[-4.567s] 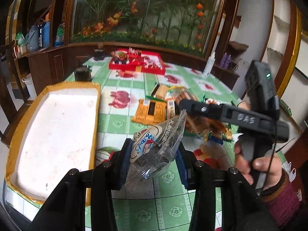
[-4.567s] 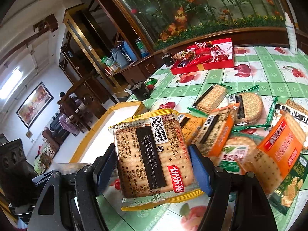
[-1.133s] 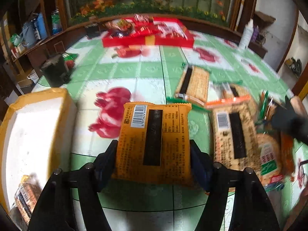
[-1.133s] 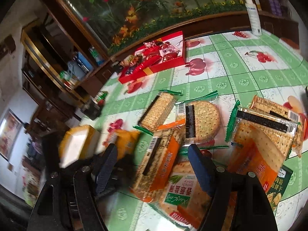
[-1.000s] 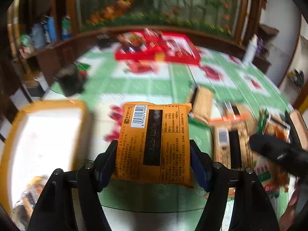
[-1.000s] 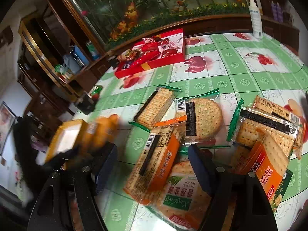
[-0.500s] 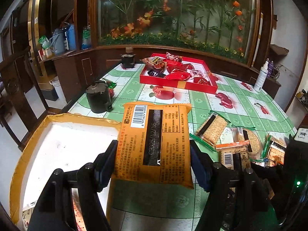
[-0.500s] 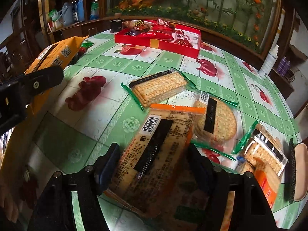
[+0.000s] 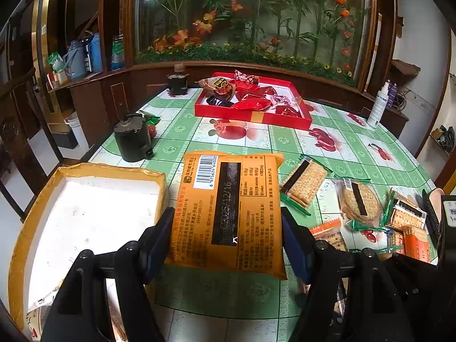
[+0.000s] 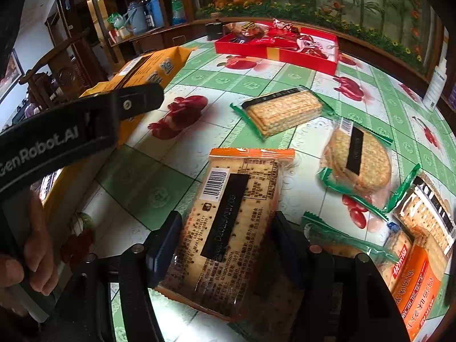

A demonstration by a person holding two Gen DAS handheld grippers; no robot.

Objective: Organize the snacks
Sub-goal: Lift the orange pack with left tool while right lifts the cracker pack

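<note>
Pinched between the left gripper's blue pads, an orange cracker packet is held above the table, just beside the yellow-rimmed white box. An orange-edged cracker pack lying on the green checked tablecloth is bracketed by the spread right gripper, though contact cannot be told. Other cracker packs are scattered beyond, before a red tray.

You've got a black kettle at the table's left edge, a spray bottle far right, flower display behind.
</note>
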